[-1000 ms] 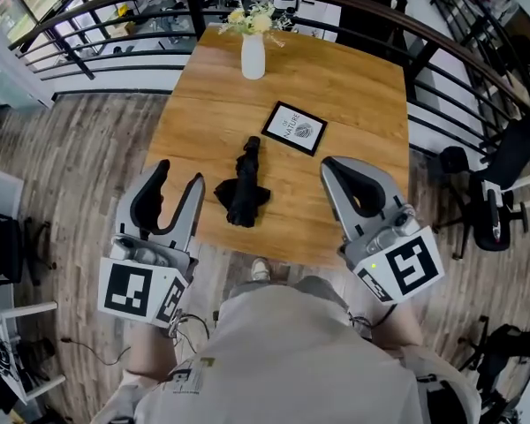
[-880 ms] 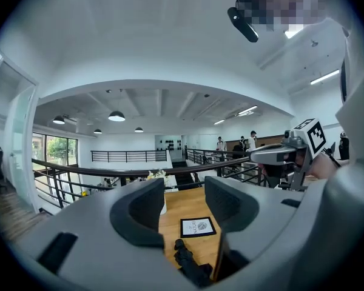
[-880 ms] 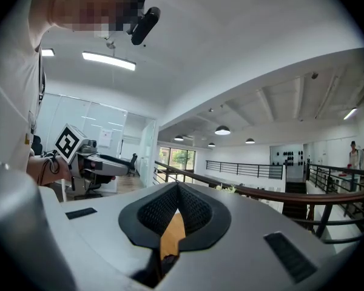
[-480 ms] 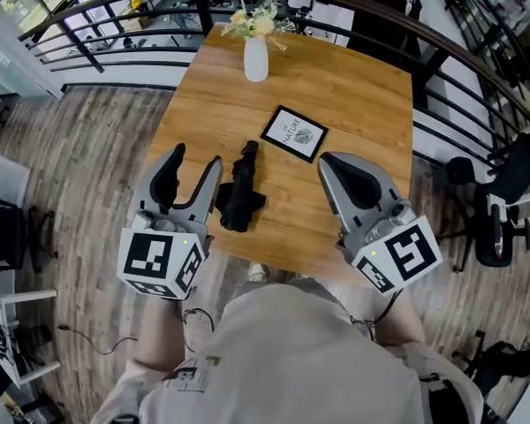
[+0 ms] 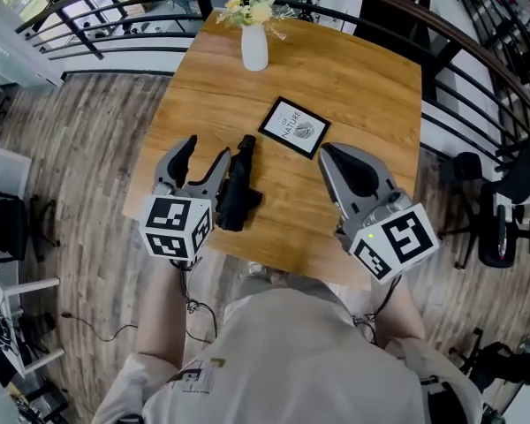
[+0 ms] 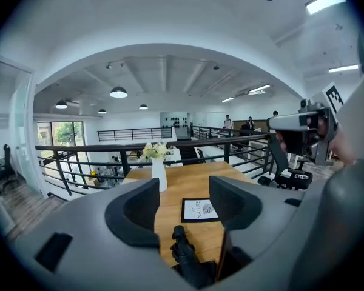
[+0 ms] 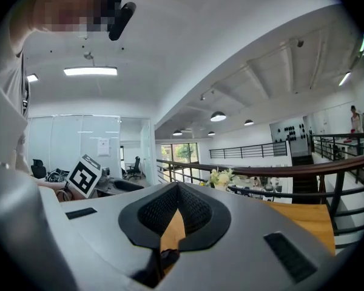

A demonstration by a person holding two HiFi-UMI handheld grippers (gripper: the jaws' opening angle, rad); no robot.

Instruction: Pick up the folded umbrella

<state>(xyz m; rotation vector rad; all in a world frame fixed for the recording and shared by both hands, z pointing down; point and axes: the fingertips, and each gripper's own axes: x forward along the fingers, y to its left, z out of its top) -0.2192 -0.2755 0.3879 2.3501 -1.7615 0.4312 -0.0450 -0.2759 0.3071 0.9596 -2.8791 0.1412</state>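
On wooden table (image 5: pixel 362 78), left of ctr & near the front edge, we see the folded umbrella (image 5: pixel 238 188) lying flat. It is black, w/ its narrow end pointing toward the framed card (image 5: pixel 293 128). White vase (image 5: pixel 254 47) w/ flowers stands at the far edge. Left gripper (image 5: pixel 207 151) hovers just beside the umbrella's left side, jaws apart & opening, pads on nothing. In left gripper view we note the umbrella low in the gap, untouched. Right gripper (image 5: pixel 329 151) sits to the right, well apart from the umbrella, jaws closed tip to tip, holding nothing.
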